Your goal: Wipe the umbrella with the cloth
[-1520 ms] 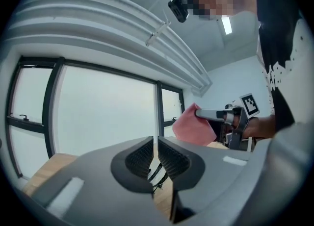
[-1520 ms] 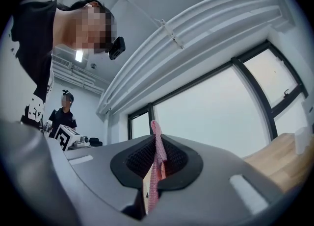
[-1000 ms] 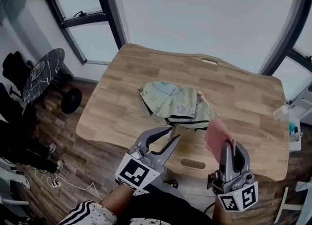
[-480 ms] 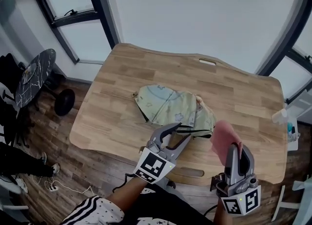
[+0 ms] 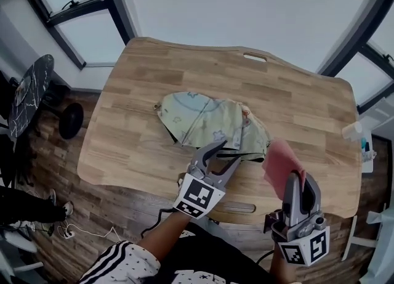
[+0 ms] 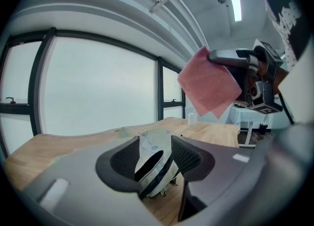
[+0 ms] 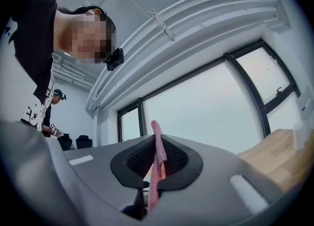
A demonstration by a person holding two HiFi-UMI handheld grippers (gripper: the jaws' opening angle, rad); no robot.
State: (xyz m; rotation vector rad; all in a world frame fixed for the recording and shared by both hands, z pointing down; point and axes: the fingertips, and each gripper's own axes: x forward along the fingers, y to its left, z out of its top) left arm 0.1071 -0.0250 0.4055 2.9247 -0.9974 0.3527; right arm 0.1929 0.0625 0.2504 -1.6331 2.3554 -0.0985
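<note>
Left gripper (image 5: 230, 151): at the near edge of the umbrella, jaws opening. The folded canopy shows in the gap between them, and the pads do not look pressed on it.
Umbrella (image 5: 209, 125): collapsed and crumpled, pale green with a printed pattern and a dark band along its near edge. It lies flat near the middle of the table.
Cloth (image 5: 282, 162): pink, hanging in the air just right of the umbrella, not touching it.
Right gripper (image 5: 300, 181): clenched on the cloth's edge, tilted slightly upward, near the table's front right.
Step, judged: steady the umbrella with the left, then bring the cloth down onto the canopy.
Technique: pin a firm fold or the dark band, not a loose flap. Lay the cloth flat on the fabric and stroke away from the pinned point, so the canopy draws taut and does not bunch.
Risk: the thin fabric may slide on the smooth wood if it is wiped unheld.
Side table (image 5: 28, 95): round, dark, well left of the work.
Floor (image 5: 46, 153): dark wood planks.
Table (image 5: 141, 92): light wood, with a cut-out handle slot at the far edge.
Windows (image 5: 74, 36): dark-framed, behind the table.
Bottle (image 5: 352, 130): white, just off the right edge.
</note>
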